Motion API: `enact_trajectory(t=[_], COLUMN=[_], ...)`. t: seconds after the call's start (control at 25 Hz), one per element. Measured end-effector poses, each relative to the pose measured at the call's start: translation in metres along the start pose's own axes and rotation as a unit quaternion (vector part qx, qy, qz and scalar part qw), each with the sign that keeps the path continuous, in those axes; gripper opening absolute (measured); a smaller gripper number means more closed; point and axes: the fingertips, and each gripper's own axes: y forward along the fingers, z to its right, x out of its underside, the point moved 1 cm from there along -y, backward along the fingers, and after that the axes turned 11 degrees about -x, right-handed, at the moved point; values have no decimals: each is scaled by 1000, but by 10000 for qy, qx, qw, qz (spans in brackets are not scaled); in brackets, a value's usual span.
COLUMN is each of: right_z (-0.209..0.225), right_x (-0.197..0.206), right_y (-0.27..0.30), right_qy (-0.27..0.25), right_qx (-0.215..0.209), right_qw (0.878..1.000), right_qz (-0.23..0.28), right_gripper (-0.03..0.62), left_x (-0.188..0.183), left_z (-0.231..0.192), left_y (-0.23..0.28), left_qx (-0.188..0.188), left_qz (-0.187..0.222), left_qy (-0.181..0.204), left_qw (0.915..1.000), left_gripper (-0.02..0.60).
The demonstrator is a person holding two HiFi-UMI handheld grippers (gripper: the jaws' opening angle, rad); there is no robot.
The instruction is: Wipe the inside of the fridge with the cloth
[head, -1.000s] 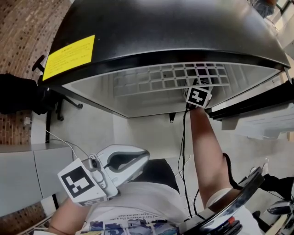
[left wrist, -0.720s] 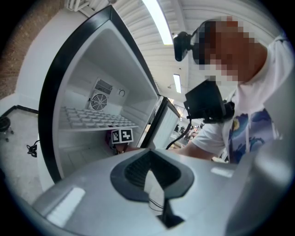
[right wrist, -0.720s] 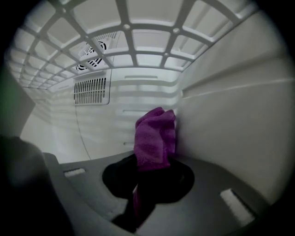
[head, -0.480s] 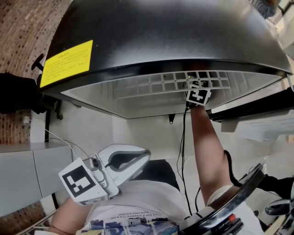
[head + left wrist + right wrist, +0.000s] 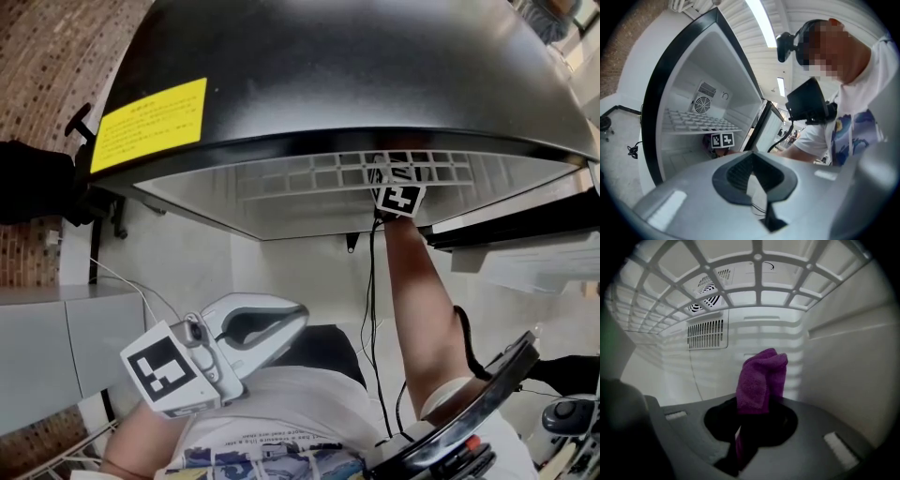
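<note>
The black fridge [image 5: 356, 75] stands open with a white inside. My right gripper [image 5: 757, 416] is inside it, below the white grid shelf [image 5: 754, 287], shut on a folded purple cloth [image 5: 761, 378]. The cloth points at the back wall [image 5: 754, 333], close to the right side wall [image 5: 843, 357]; contact cannot be told. In the head view only the right gripper's marker cube [image 5: 398, 195] shows under the shelf [image 5: 319, 173]; its jaws are hidden. My left gripper [image 5: 295, 317] hangs low near the person's body, outside the fridge, shut on nothing [image 5: 754, 183].
A vent panel [image 5: 708, 333] and a round fan grille [image 5: 710, 298] sit on the back wall. A yellow label [image 5: 150, 122] is on the fridge top. The fridge door [image 5: 764, 126] stands open at the right. A black cable [image 5: 370, 309] hangs below the fridge.
The right gripper with the cloth has shifted slightly left and deeper under the shelf. The left gripper has stayed where it was.
</note>
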Motion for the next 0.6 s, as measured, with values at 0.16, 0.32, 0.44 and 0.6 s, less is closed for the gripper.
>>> enact_trajectory(t=[0.16, 0.32, 0.44, 0.6], right_z=[-9, -17, -19, -32], right_x=[-5, -3, 11, 19], right_y=[5, 9, 9, 14], right_qy=[-43, -56, -7, 40], right_qx=[-189, -288, -185, -237], right_qw=[9998, 9996, 9997, 9992], right_qz=[91, 62, -182, -329], right_gripper=[52, 52, 52, 52], left_x=[7, 12, 13, 12], left_z=[-3, -1, 2, 8], left_y=[-6, -10, -14, -21], left_qx=[-57, -38, -75, -122], left_qz=[-56, 23, -9, 2], left_qy=[114, 79, -6, -186], left_qw=[9999, 10000, 10000, 9998], left_gripper=[8, 8, 8, 8])
